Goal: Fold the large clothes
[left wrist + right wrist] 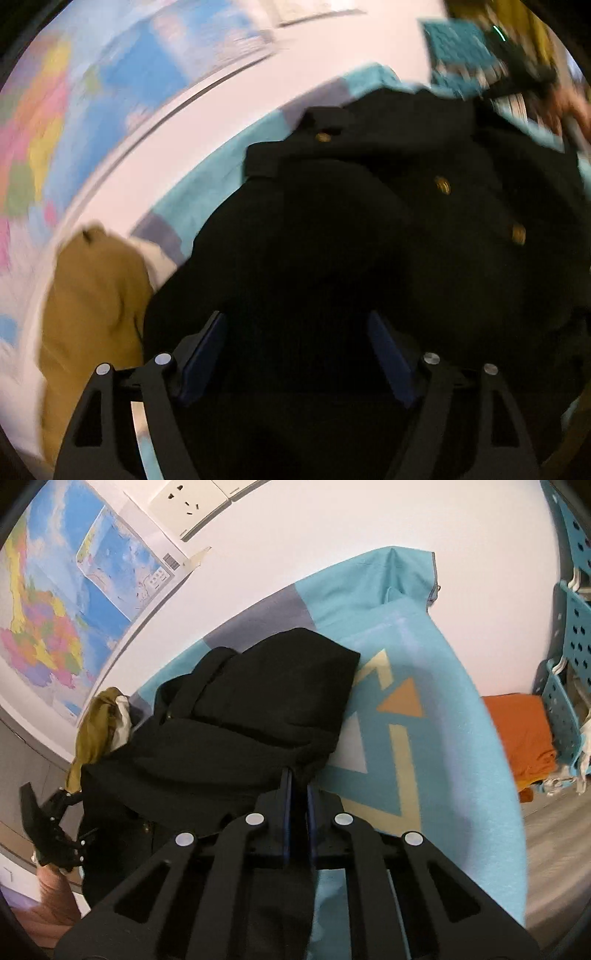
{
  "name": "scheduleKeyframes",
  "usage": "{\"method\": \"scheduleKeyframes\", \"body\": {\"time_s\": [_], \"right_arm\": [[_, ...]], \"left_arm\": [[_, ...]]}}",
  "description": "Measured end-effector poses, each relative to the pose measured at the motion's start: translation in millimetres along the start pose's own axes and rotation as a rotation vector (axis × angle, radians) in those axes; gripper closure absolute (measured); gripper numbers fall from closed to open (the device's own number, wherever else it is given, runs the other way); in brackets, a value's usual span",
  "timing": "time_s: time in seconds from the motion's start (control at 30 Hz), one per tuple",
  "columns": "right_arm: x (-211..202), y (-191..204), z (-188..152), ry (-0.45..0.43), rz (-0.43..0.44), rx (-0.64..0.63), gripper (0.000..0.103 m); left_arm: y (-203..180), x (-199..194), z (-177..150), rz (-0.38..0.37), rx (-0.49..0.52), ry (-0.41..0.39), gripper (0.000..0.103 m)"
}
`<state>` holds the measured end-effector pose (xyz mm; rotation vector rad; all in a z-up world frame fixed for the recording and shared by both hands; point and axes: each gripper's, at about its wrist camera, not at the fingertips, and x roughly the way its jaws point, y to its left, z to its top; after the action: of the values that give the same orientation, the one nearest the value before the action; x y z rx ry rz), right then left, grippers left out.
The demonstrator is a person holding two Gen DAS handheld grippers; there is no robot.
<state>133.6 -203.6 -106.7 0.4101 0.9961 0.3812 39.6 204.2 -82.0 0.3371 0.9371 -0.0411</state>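
Observation:
A black coat with gold buttons [369,229] lies bunched on a light blue patterned blanket [207,195]. In the left wrist view my left gripper [297,325] is open just above the coat, with nothing between its fingers. In the right wrist view the coat [258,709] is partly folded over itself, and my right gripper [298,775] is shut on its near edge. The left gripper [51,830] also shows at the lower left of the right wrist view. The left wrist view is blurred.
An olive-brown garment [88,306] lies beside the coat on the left and also shows in the right wrist view [96,723]. An orange cloth [521,738] and blue perforated racks [569,646] stand at the right. A map [55,620] hangs on the white wall.

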Motion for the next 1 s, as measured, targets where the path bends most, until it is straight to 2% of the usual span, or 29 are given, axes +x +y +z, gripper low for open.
{"method": "scheduleKeyframes", "body": {"time_s": [0.07, 0.17, 0.2, 0.23, 0.33, 0.4, 0.43, 0.47, 0.5, 0.53, 0.6, 0.63, 0.7, 0.77, 0.8, 0.83, 0.87, 0.9, 1.0], "right_arm": [[-6.4, 1.3, 2.2, -0.028, 0.007, 0.012, 0.080], [-20.3, 26.5, 3.6, -0.079, 0.005, -0.063, 0.063], [-23.5, 45.2, 1.2, -0.085, 0.027, -0.125, 0.049], [-23.6, 65.6, -2.3, -0.082, 0.042, -0.193, 0.039], [-10.6, 121.2, -17.2, -0.029, 0.088, -0.381, 0.039], [3.0, 153.5, -29.9, 0.002, 0.107, -0.488, 0.039], [9.8, 165.3, -34.9, 0.017, 0.108, -0.535, 0.040], [20.5, 180.9, -41.5, 0.028, 0.104, -0.598, 0.041], [27.2, 188.9, -44.1, 0.038, 0.102, -0.624, 0.041], [38.1, 196.8, -46.5, 0.058, 0.100, -0.650, 0.043], [50.4, 200.5, -47.1, 0.075, 0.106, -0.653, 0.046], [54.6, 200.7, -48.0, 0.077, 0.105, -0.654, 0.048], [61.4, 196.4, -47.9, 0.085, 0.098, -0.645, 0.050], [65.9, 187.4, -47.8, 0.110, 0.098, -0.621, 0.052], [66.4, 183.8, -48.6, 0.119, 0.082, -0.609, 0.052], [67.8, 174.3, -48.4, 0.142, 0.053, -0.586, 0.052], [65.0, 166.6, -48.3, 0.156, 0.047, -0.572, 0.052], [60.8, 156.8, -46.0, 0.159, 0.037, -0.543, 0.052], [37.7, 135.2, -36.7, 0.117, 0.041, -0.474, 0.050]], "left_arm": [[11.9, -4.4, 1.9, -0.095, -0.076, -0.036, 0.018], [15.9, -1.2, 13.1, -0.225, -0.153, -0.066, 0.011], [16.8, 1.5, 16.4, -0.264, -0.171, -0.074, 0.011], [16.6, 5.0, 21.0, -0.278, -0.177, -0.078, 0.011], [10.8, 17.6, 24.5, -0.275, -0.198, -0.058, 0.012], [8.4, 31.2, 30.0, -0.279, -0.229, -0.024, 0.038], [5.9, 37.7, 36.4, -0.264, -0.232, 0.001, 0.069], [8.7, 43.3, 38.0, -0.242, -0.231, 0.026, 0.083], [11.4, 43.7, 41.0, -0.213, -0.219, 0.039, 0.092], [13.2, 38.4, 44.6, -0.187, -0.191, 0.022, 0.094], [13.4, 19.4, 52.7, -0.056, -0.088, -0.020, 0.095], [12.5, 7.1, 57.0, 0.043, -0.018, -0.036, 0.095], [9.5, -14.8, 61.5, 0.195, 0.103, -0.080, 0.094], [5.9, -24.0, 56.8, 0.287, 0.188, -0.094, 0.082], [1.1, -23.4, 52.0, 0.308, 0.232, -0.074, 0.081], [-6.1, -20.4, 40.9, 0.282, 0.274, -0.048, 0.077], [-13.6, -12.8, 27.2, 0.258, 0.308, -0.008, 0.064], [-18.4, -4.2, 15.5, 0.256, 0.328, 0.026, 0.059], [-16.1, 3.1, -6.7, 0.205, 0.296, 0.059, 0.047]]}}
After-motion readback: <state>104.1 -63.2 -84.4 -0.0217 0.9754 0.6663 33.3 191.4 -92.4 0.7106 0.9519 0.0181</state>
